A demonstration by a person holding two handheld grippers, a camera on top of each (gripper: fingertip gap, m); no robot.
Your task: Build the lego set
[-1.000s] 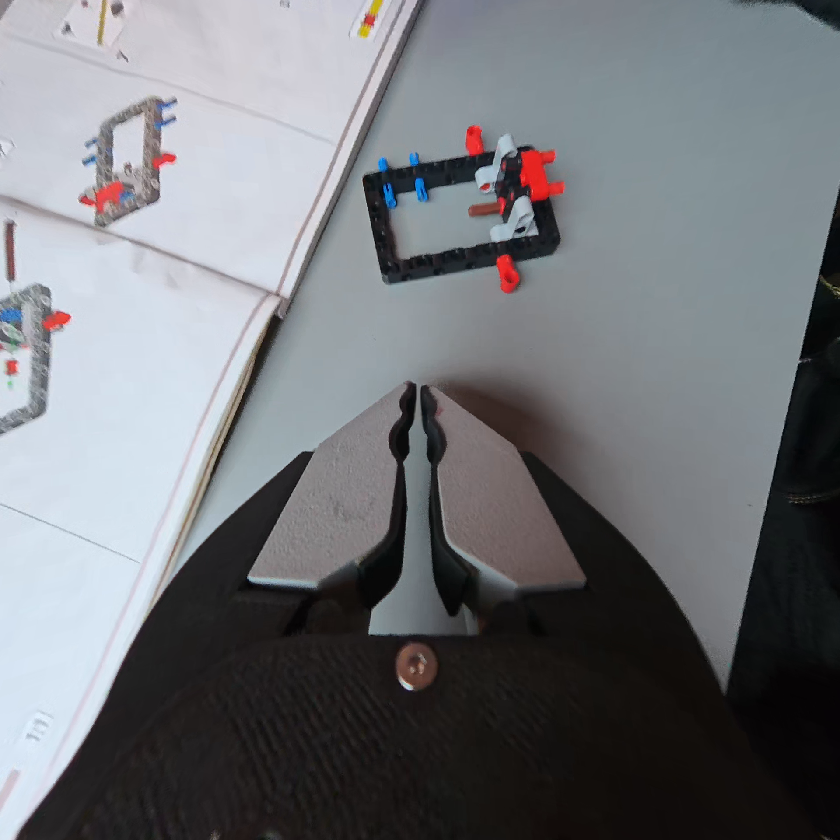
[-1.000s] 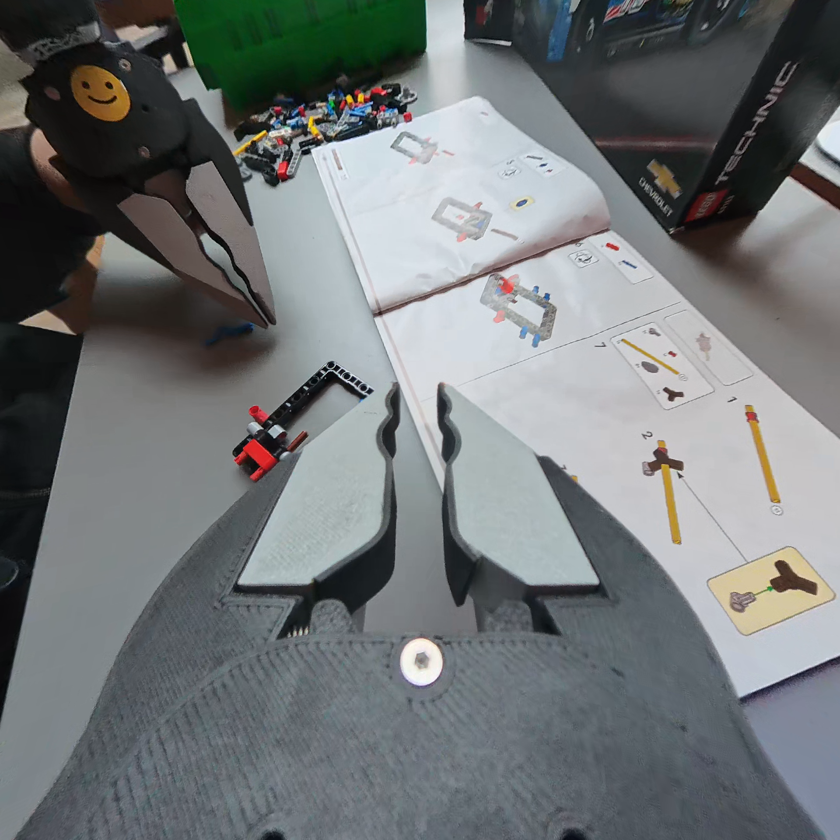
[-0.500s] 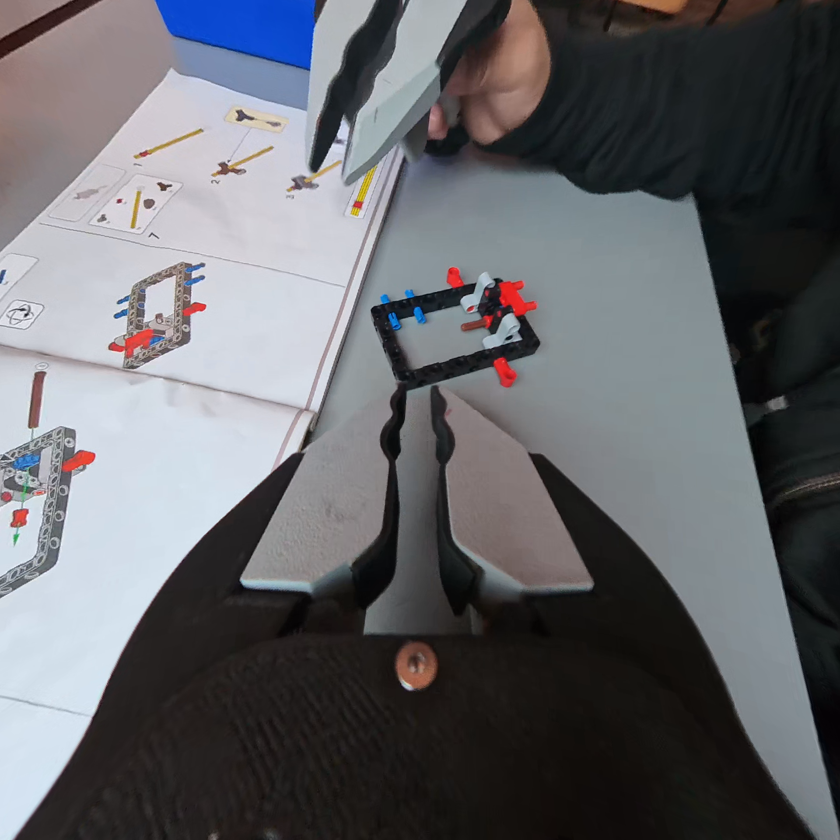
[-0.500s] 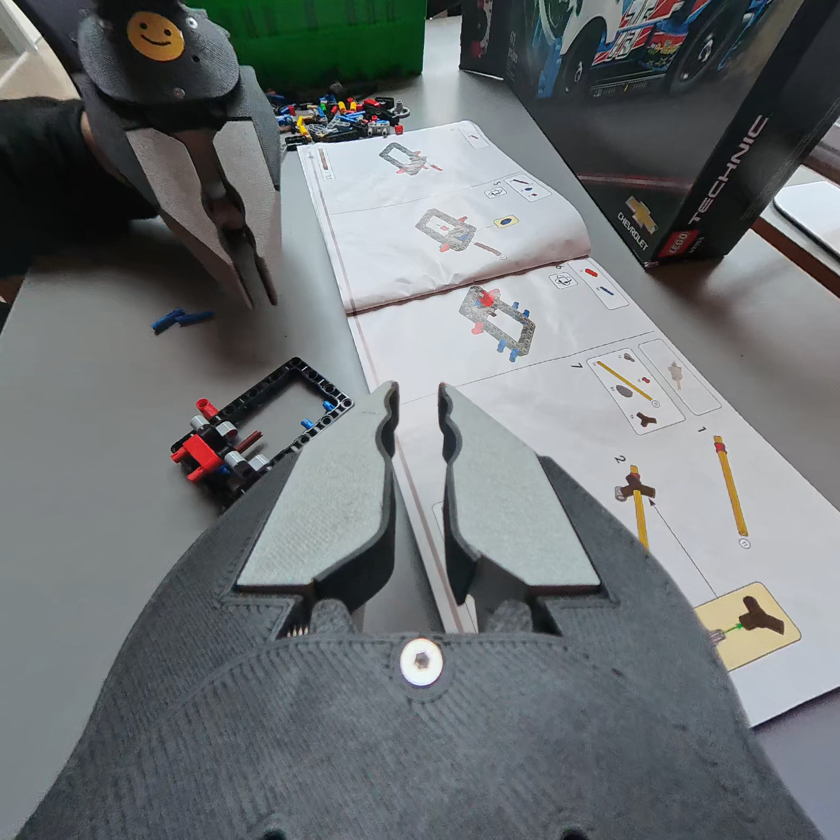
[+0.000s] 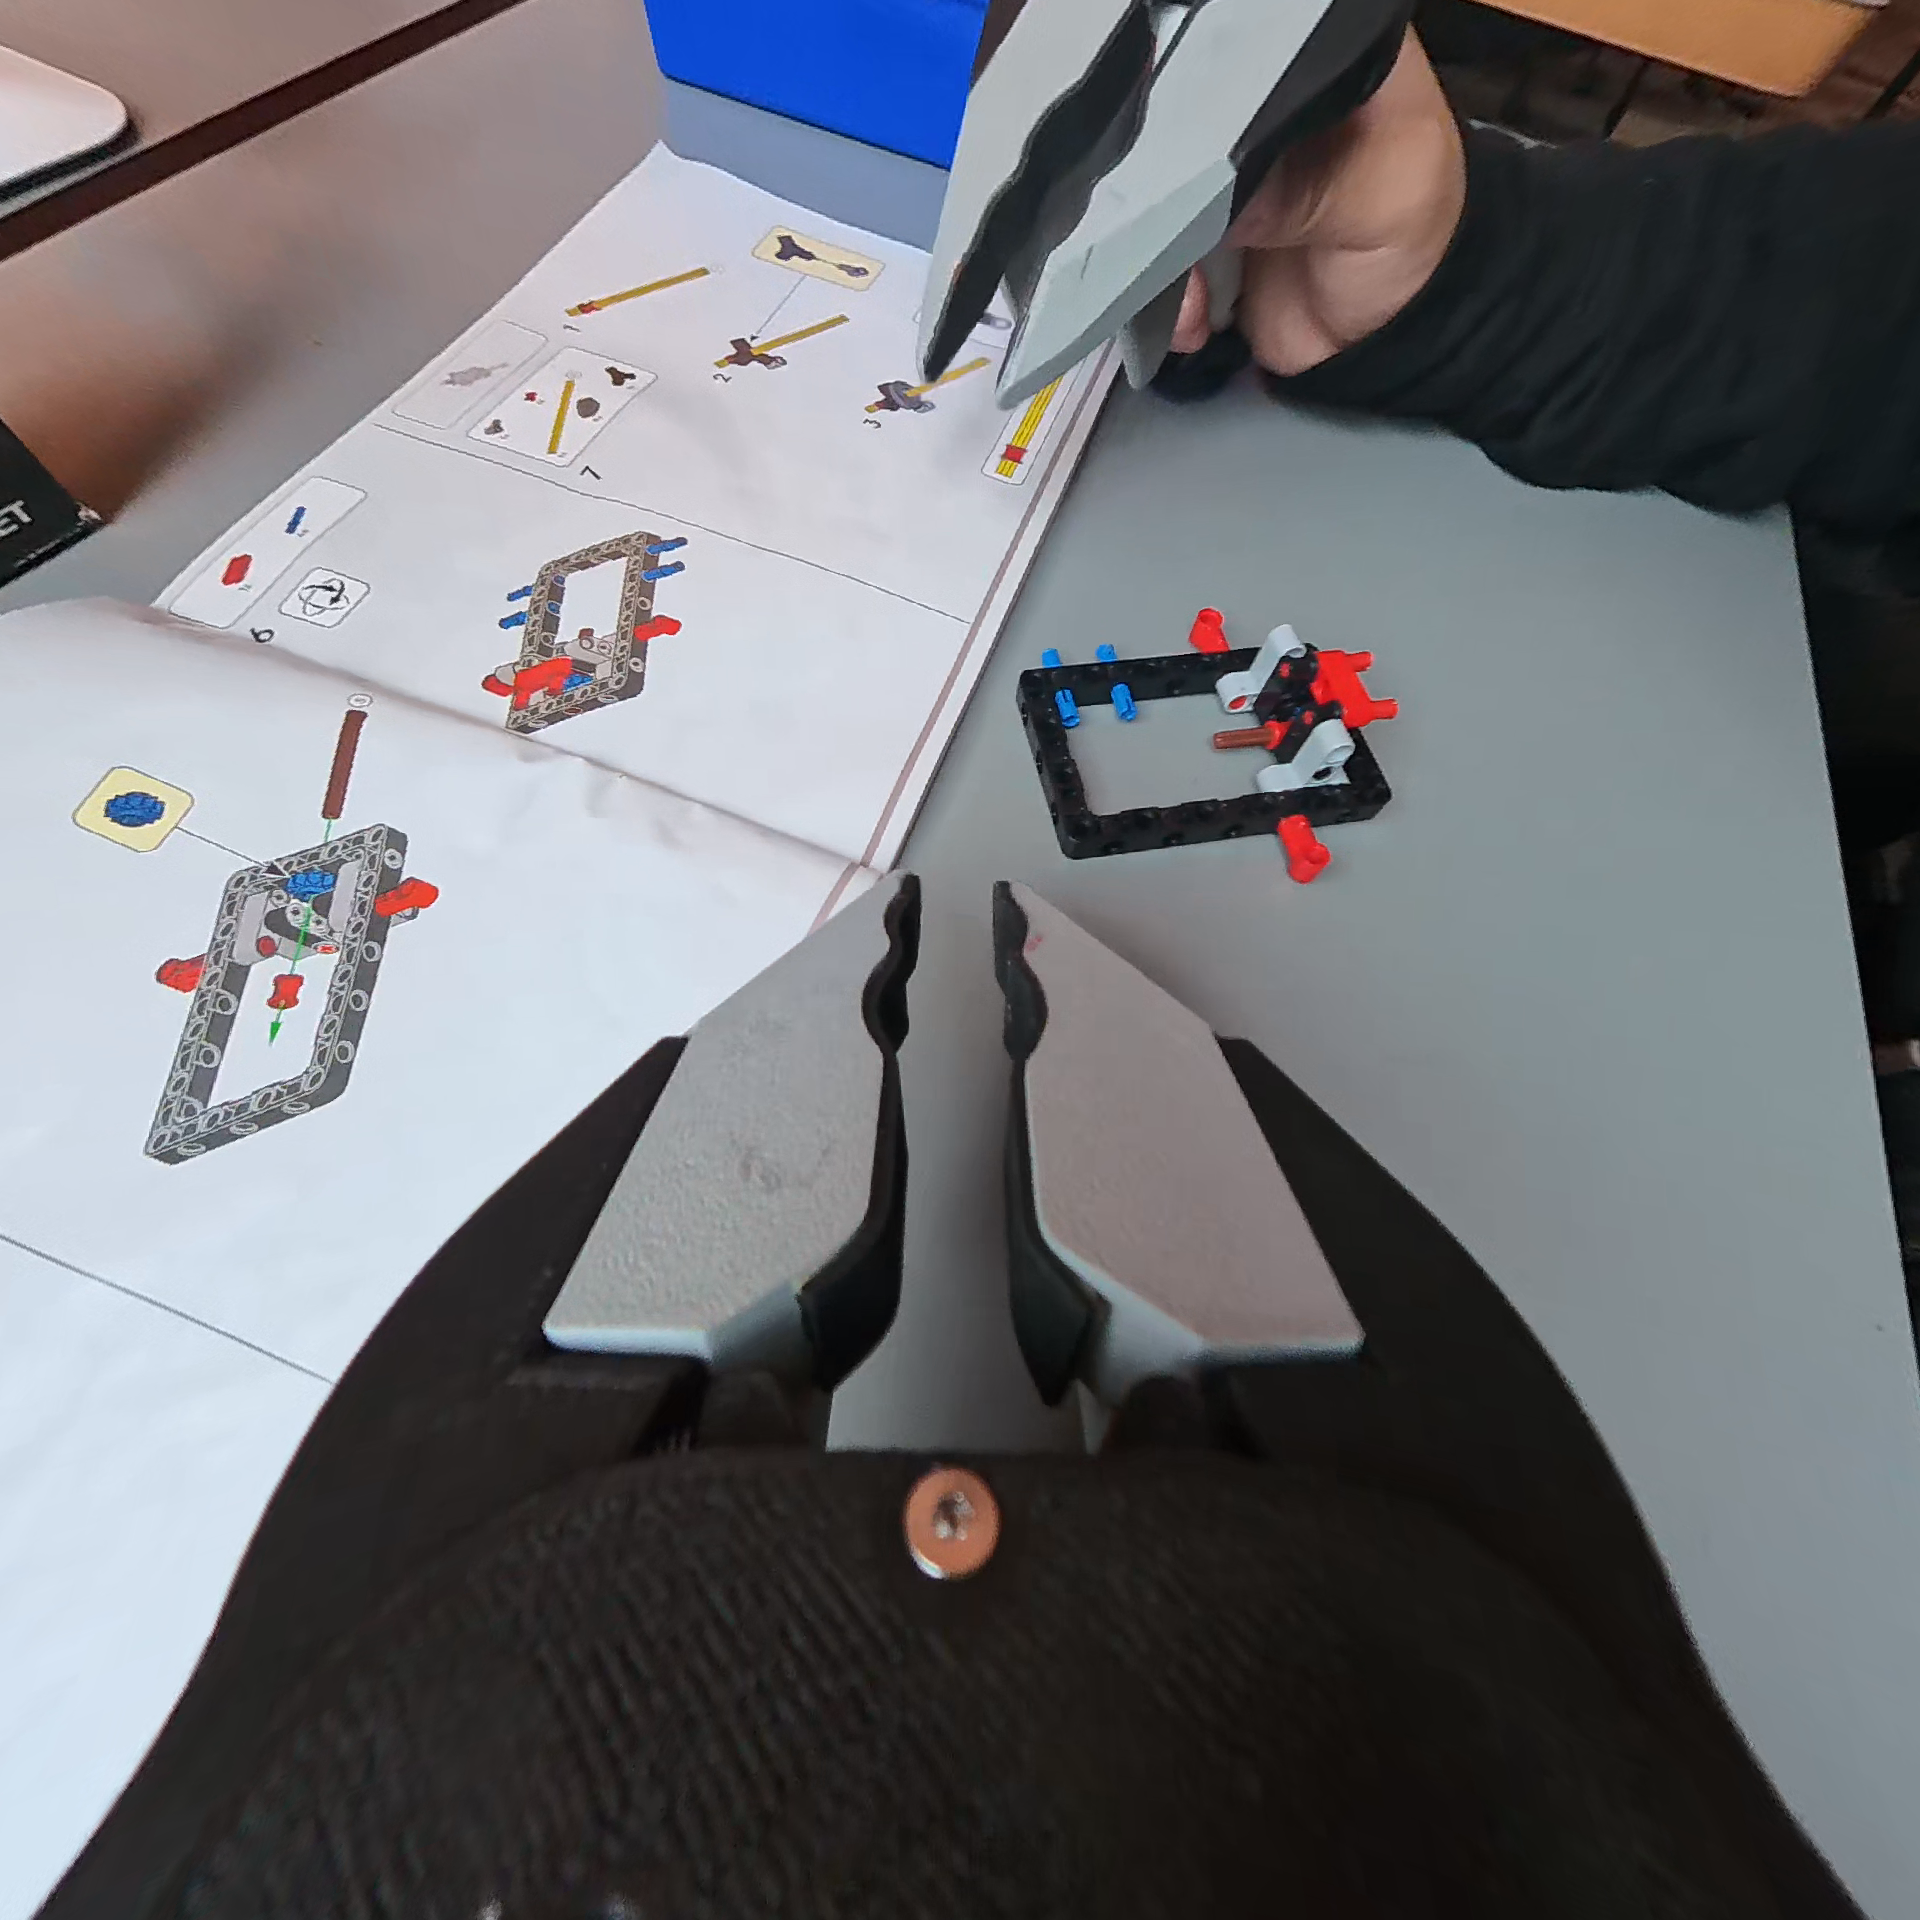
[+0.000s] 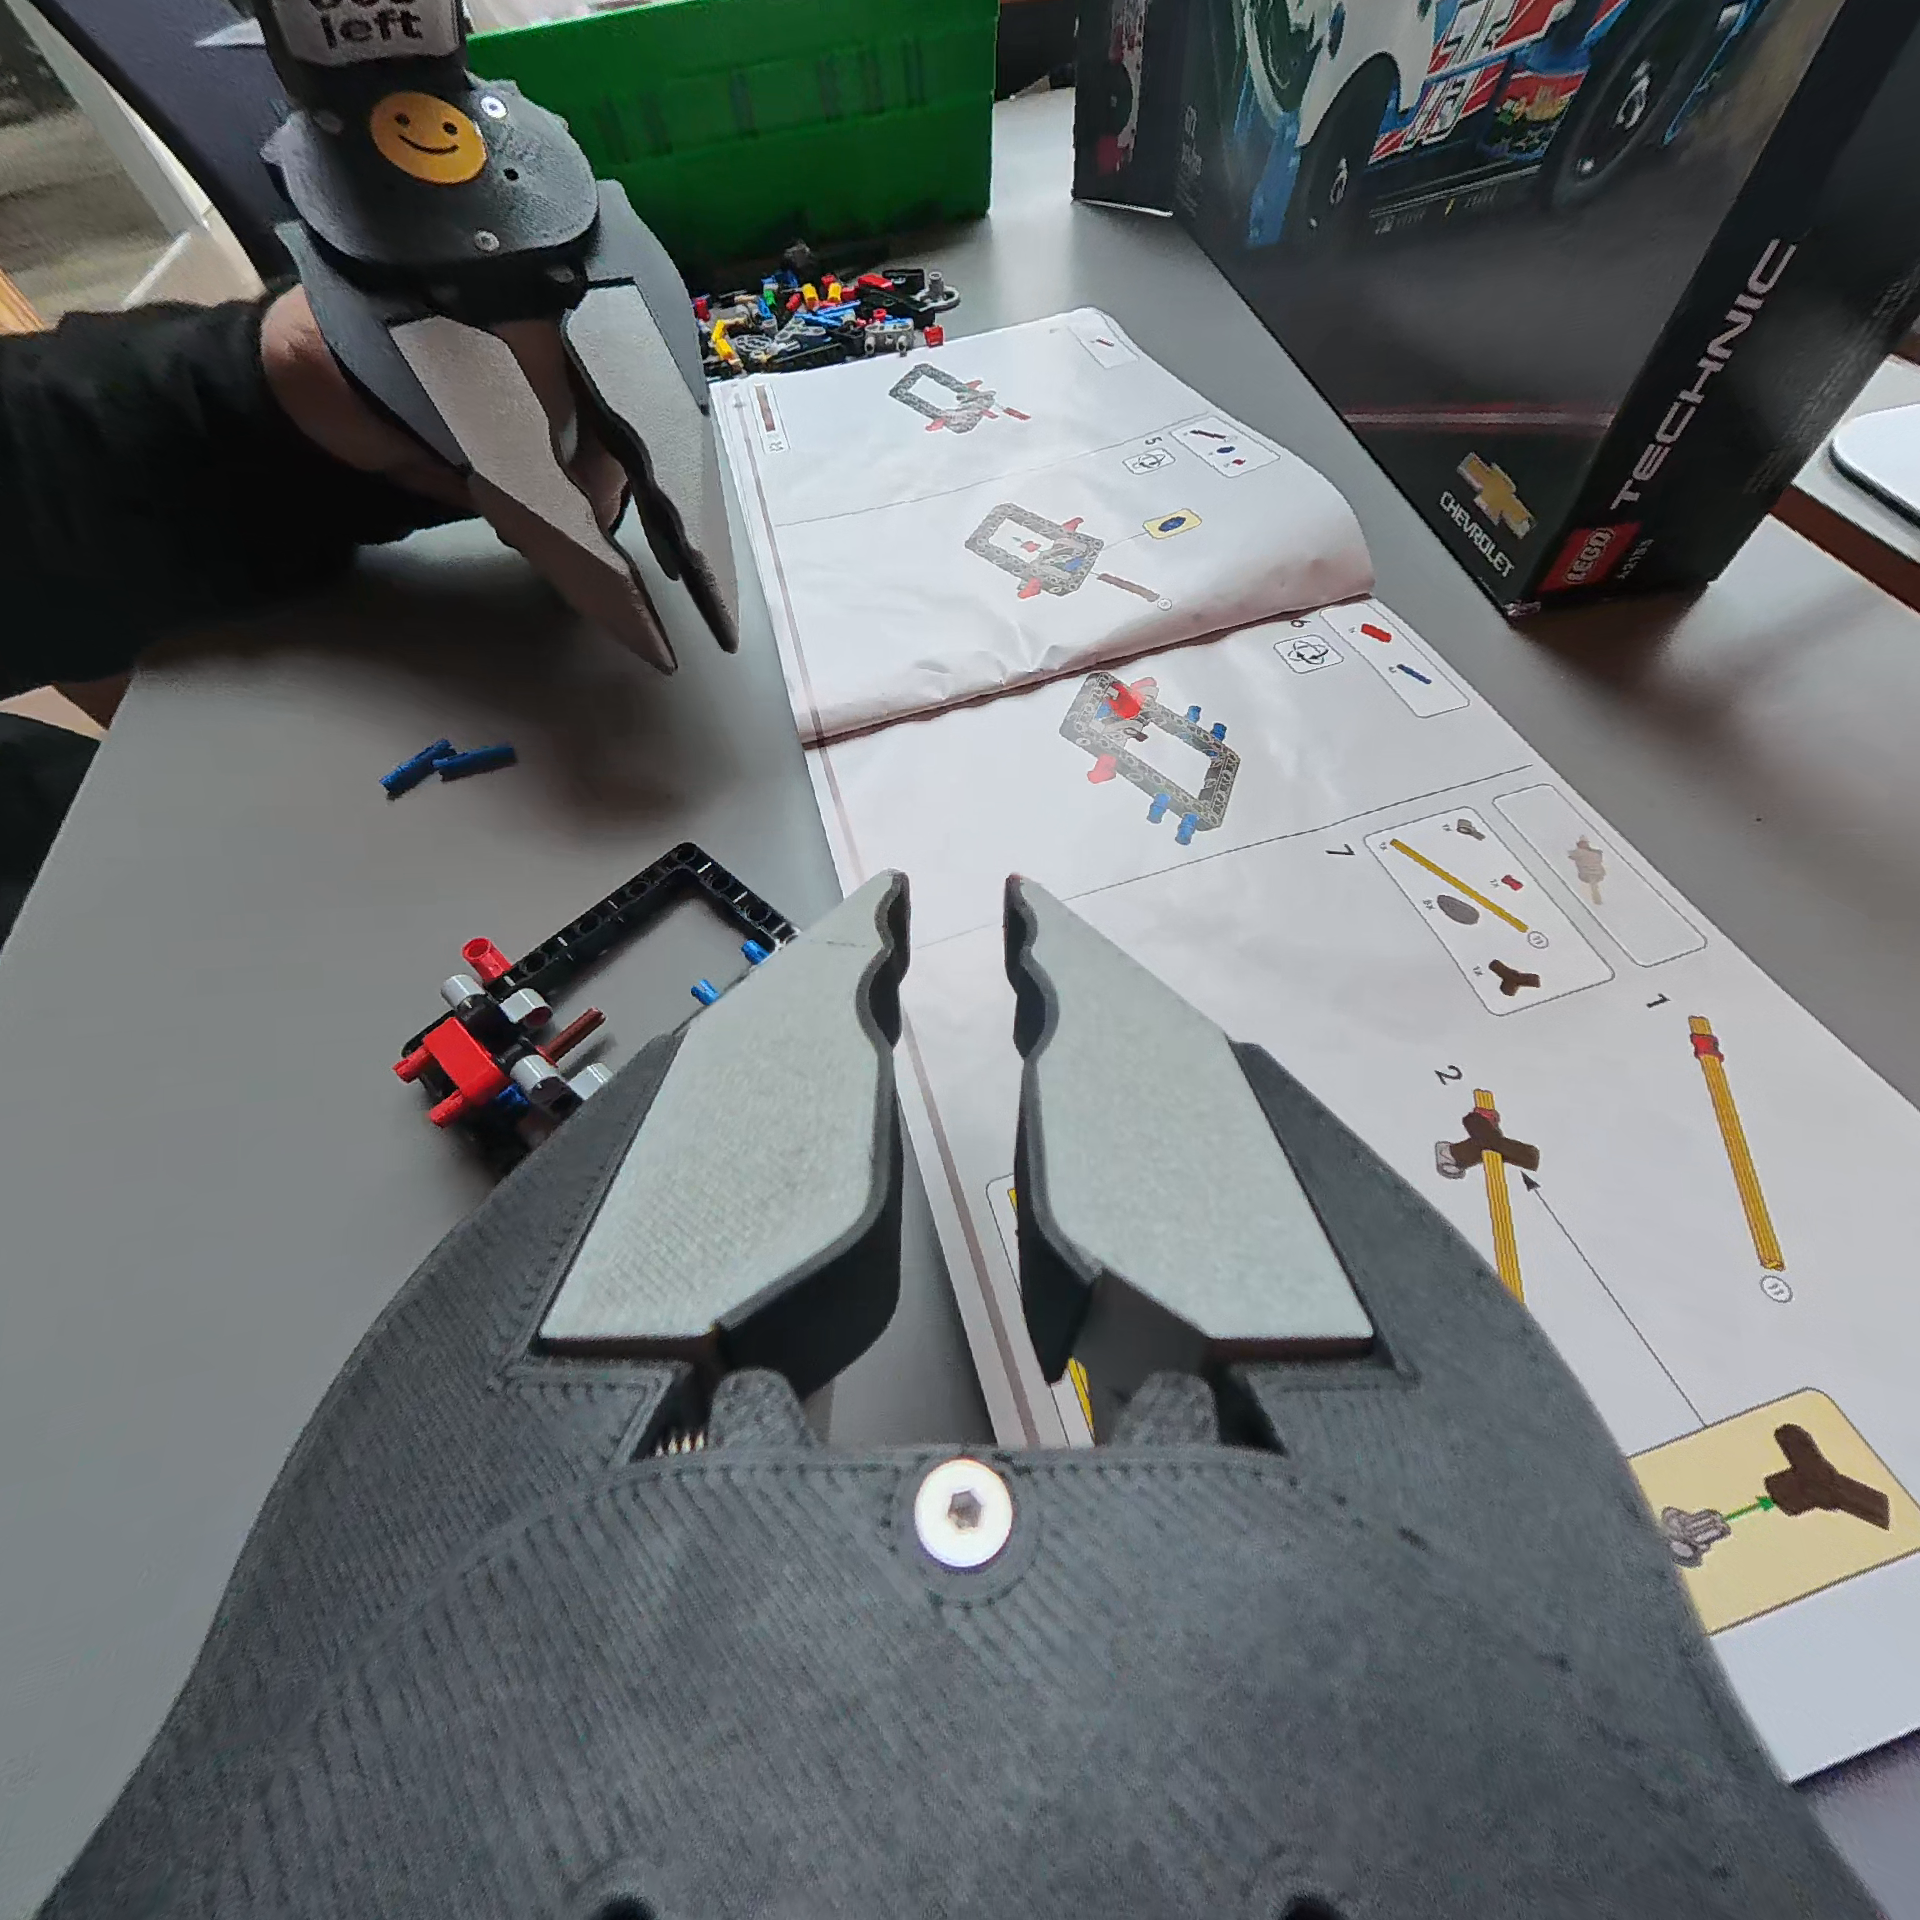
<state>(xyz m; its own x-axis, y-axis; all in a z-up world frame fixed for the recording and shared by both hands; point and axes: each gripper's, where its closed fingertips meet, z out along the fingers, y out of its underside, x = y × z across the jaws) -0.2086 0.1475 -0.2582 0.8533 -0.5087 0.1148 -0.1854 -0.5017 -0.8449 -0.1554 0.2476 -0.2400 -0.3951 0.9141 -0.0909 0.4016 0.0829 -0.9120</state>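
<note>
Both the left gripper (image 5: 954, 902) and right gripper (image 6: 954, 899) are hovering empty, jaws slightly spread. The black frame assembly (image 5: 1205, 750) is lying flat on the grey table (image 5: 1455, 1039), just beside the open instruction booklet (image 5: 623, 644). Two loose blue pins (image 6: 447, 765) are lying nearby; picking one likely calls for a level, centred pinch.

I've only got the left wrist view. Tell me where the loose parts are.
Observer: A pile of loose pieces lies at the far end of the instruction booklet, in front of a green bin.
Operator: Report anything nearer the frame.
Observer: Two blue pins lie on the table, between the black frame and the left gripper.
Operator: Name what's right of the booklet.
Observer: The set's box stands there upright.
</note>
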